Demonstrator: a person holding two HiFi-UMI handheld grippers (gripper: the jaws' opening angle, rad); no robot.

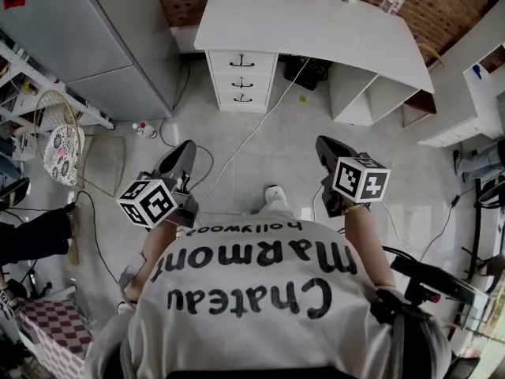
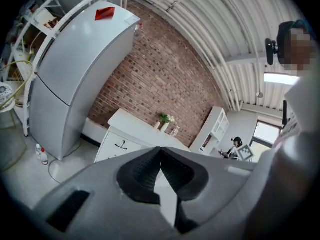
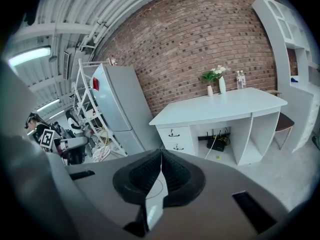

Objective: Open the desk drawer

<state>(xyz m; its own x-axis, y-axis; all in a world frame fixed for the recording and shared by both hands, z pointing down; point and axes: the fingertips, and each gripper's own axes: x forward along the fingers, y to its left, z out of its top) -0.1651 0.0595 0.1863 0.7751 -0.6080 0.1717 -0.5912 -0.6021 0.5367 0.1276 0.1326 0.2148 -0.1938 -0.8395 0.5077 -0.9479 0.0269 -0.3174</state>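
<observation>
Evidently pre-contact stage; task judged not yet begun.

Head view: white desk (image 1: 308, 22) at 12 o'clock against the brick wall, well apart from the person across bare floor (image 1: 284, 156). Drawer stack (image 1: 242, 79) sits under the desk's left end, approx. 12 o'clock from frame centre. It has three fronts, each w/ a dark handle, all flush and none pulled out. The task doesn't say which drawer, and the top drawer (image 1: 242, 60) is as shut as the rest. Fridge (image 1: 102, 38) at 10 o'clock; a cable (image 1: 252, 133) trails from the desk toward the person.

Left gripper (image 2: 160, 150), at 9 o'clock in head view: pads pressed together at the tips, nothing between them. Right gripper (image 3: 161, 151), at 3 o'clock: likewise clenched on nothing. Both point toward the desk, held near the person's body.

Done: nothing visible. Left, by judgement: walk up to the desk, part one gripper's jaws, take a handle, pull the drawer out.
</observation>
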